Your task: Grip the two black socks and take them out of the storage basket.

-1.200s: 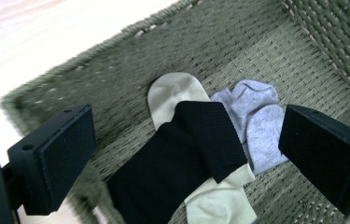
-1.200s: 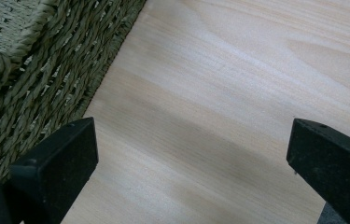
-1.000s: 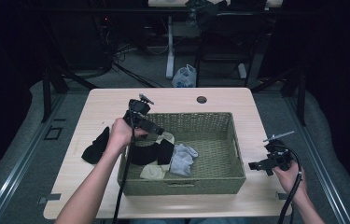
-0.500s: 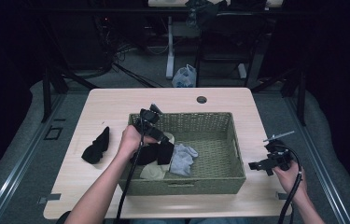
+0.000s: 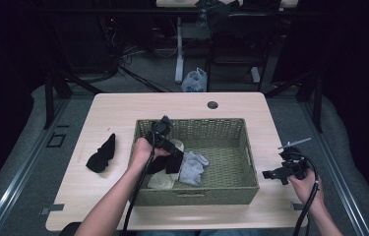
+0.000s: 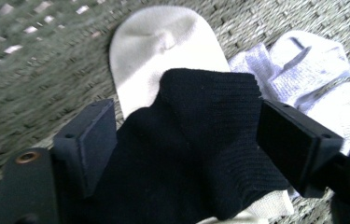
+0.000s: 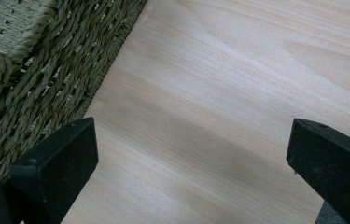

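Observation:
My left gripper (image 5: pixel 173 147) reaches down into the woven green basket (image 5: pixel 197 196), at its left side. In the left gripper view its jaws (image 6: pixel 186 140) stand open astride a black sock (image 6: pixel 200 140). They have just been closing, and the sock fills the gap between the pads without looking squeezed. Under the black sock (image 5: pixel 170 162) lie a cream sock (image 6: pixel 163 42) and a pale grey sock (image 6: pixel 303 70). My right gripper (image 5: pixel 272 174) rests open over bare table to the right of the basket, with nothing between its jaws (image 7: pixel 191 154).
Another black sock (image 5: pixel 101 153) lies on the wooden table (image 5: pixel 123 108) left of the basket. The basket's wall (image 7: pixel 23 70) is close on the left in the right gripper view. A cable hole (image 5: pixel 212 104) sits near the table's far edge.
My left hand has moved right from the basket's left rim and sunk into the basket, onto the black sock there. The right hand has stayed put.

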